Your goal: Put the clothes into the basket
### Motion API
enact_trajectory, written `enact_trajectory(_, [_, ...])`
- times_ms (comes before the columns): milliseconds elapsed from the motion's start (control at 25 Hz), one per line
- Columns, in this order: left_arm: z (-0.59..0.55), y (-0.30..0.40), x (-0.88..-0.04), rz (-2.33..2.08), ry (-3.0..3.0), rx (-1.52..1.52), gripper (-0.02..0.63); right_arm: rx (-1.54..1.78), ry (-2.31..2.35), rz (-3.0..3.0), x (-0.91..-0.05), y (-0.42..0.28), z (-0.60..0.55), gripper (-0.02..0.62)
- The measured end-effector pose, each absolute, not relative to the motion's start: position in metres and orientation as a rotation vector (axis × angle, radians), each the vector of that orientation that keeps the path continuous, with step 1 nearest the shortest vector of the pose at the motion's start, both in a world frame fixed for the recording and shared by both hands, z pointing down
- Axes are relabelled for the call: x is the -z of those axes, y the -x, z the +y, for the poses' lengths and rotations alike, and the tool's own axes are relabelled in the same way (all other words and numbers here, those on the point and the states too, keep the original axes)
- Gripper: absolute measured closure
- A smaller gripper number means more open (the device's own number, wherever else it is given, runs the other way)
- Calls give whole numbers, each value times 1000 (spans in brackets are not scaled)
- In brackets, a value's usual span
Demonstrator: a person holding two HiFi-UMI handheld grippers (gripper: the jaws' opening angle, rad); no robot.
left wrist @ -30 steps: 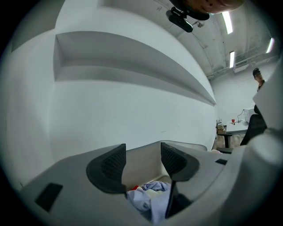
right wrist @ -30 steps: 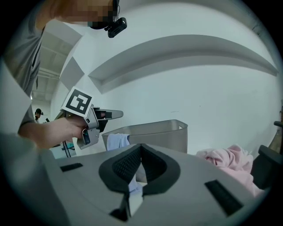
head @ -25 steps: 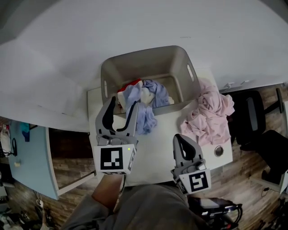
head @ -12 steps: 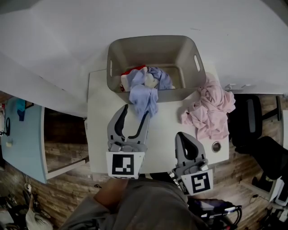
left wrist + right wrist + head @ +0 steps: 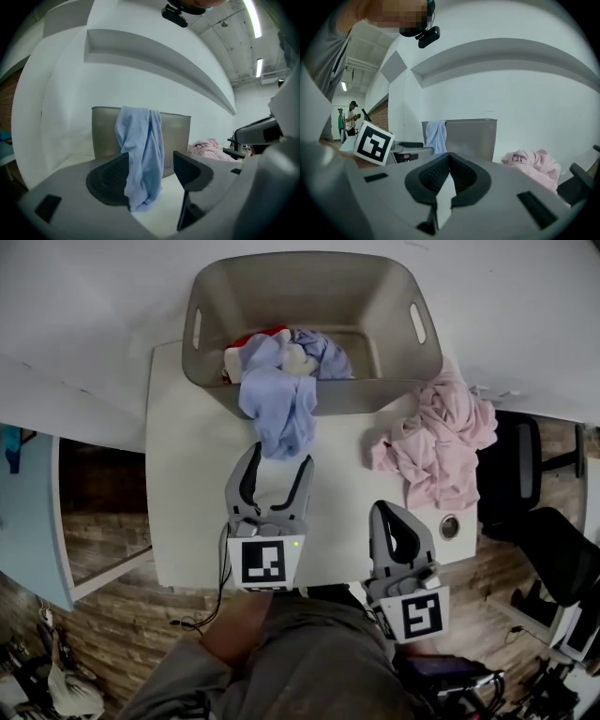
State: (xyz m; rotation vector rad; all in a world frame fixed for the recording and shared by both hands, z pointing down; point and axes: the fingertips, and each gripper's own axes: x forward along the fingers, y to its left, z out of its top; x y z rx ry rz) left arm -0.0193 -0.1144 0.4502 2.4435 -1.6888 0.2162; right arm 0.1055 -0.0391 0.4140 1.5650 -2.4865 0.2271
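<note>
Two grippers are over the white table (image 5: pixel 192 502), and I begin with the left gripper (image 5: pixel 279 461). Its jaws stand apart at a middle width and have just been opening. In the left gripper view the lower end of the blue cloth (image 5: pixel 277 413) shows in the gap between them, but the pads do not press on it, so I hold nothing there. The right gripper (image 5: pixel 385 508) is fully closed, pad against pad, with nothing between, and it points toward the basket from the near right part of the table. The blue cloth hangs over the near rim of the grey basket (image 5: pixel 375 395): its upper part lies inside and the rest falls down the outside wall to the table, just ahead of the left gripper. Inside the basket, beside the blue cloth, I see some red and white clothes (image 5: pixel 255 341). The pink clothes (image 5: pixel 445 442) lie in a heap on the table, touching the right corner of the basket, ahead of the right gripper.
</note>
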Motion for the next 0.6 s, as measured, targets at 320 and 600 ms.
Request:
enact_trajectory(320, [-136, 15, -480, -1764, -2385, -202, 281, -231, -1499, -2545, -424, -90, -72, 589])
enact_trajectory(600, [-155, 18, -490, -1801, -2372, -196, 278, -175, -1495, -2501, -439, -82, -123, 589])
